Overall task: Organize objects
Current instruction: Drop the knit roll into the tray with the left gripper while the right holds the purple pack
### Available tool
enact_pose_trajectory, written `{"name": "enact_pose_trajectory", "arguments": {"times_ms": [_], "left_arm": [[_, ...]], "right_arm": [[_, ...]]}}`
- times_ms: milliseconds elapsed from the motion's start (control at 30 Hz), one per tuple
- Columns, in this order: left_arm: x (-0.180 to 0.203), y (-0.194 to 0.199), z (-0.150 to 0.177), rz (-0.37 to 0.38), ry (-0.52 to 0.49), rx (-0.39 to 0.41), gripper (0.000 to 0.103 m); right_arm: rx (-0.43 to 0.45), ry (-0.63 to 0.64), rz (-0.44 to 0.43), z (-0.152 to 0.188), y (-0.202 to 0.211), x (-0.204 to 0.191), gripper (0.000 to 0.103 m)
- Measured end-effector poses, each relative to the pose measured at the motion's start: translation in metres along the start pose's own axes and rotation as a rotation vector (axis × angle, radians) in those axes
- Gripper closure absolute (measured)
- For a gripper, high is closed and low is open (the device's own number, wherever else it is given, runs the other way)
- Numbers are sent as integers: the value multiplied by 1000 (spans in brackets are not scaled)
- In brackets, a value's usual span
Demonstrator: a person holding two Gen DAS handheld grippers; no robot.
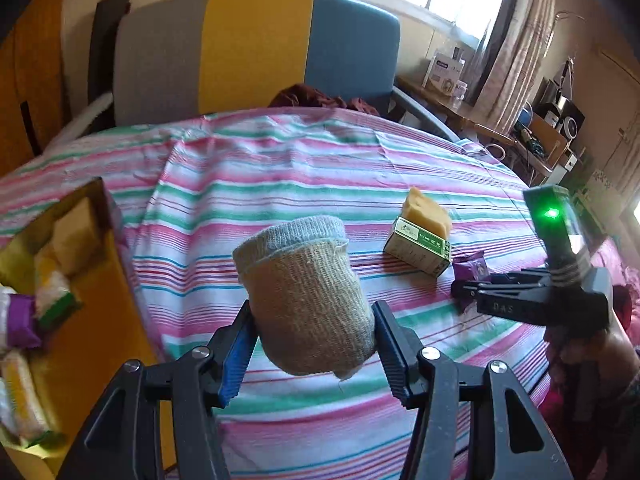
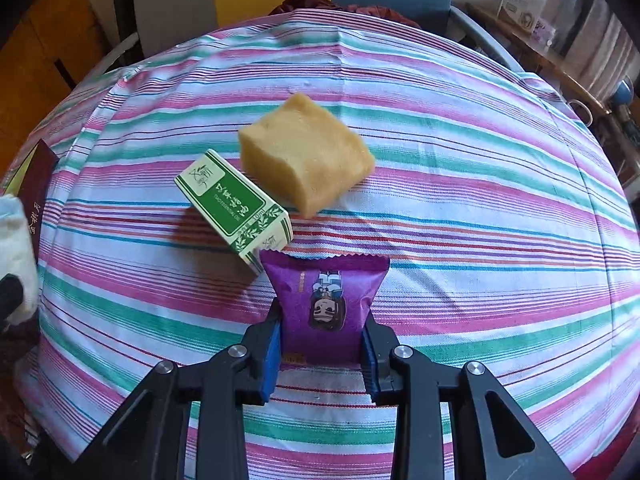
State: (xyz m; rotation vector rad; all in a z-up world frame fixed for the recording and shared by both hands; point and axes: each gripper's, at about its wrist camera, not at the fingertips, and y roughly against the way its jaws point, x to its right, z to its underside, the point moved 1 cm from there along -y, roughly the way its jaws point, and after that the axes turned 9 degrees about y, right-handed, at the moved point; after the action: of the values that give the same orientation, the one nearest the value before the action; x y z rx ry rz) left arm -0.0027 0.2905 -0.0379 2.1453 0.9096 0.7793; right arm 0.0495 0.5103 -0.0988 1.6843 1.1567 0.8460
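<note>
The left gripper (image 1: 312, 344) has its fingers (image 1: 236, 356) closed partway on a rolled beige-and-grey sock (image 1: 304, 300), held clear above the striped cloth (image 1: 280, 184) that covers the worktop. To its left stands a yellow box (image 1: 100, 340) already holding several small packets. The right gripper (image 2: 322, 344) has its fingers (image 2: 270, 356) clamped tight on a purple snack packet (image 2: 326, 300), gripping it at the lower end. Just beyond that packet, a green-and-white carton (image 2: 236, 208) lies on the cloth, with a yellow sponge block (image 2: 308, 156) just beside it. A chair with grey, yellow and blue panels (image 1: 256, 48) stands behind the worktop.
</note>
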Motion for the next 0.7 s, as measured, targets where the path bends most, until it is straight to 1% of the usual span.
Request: {"name": "enact_pose_trajectory", "arguments": {"times_ms": [167, 367, 533, 700], "left_arm": [[-1, 23, 2, -5, -17, 48, 46], [-6, 45, 3, 0, -15, 87, 46], [-12, 57, 3, -2, -6, 114, 46], [-18, 66, 5, -12, 3, 137, 45]], "right_arm": [[7, 6, 5, -2, -3, 1, 70], [9, 9, 9, -2, -5, 3, 69], [10, 12, 12, -1, -6, 7, 69], [12, 21, 20, -4, -6, 0, 69]]}}
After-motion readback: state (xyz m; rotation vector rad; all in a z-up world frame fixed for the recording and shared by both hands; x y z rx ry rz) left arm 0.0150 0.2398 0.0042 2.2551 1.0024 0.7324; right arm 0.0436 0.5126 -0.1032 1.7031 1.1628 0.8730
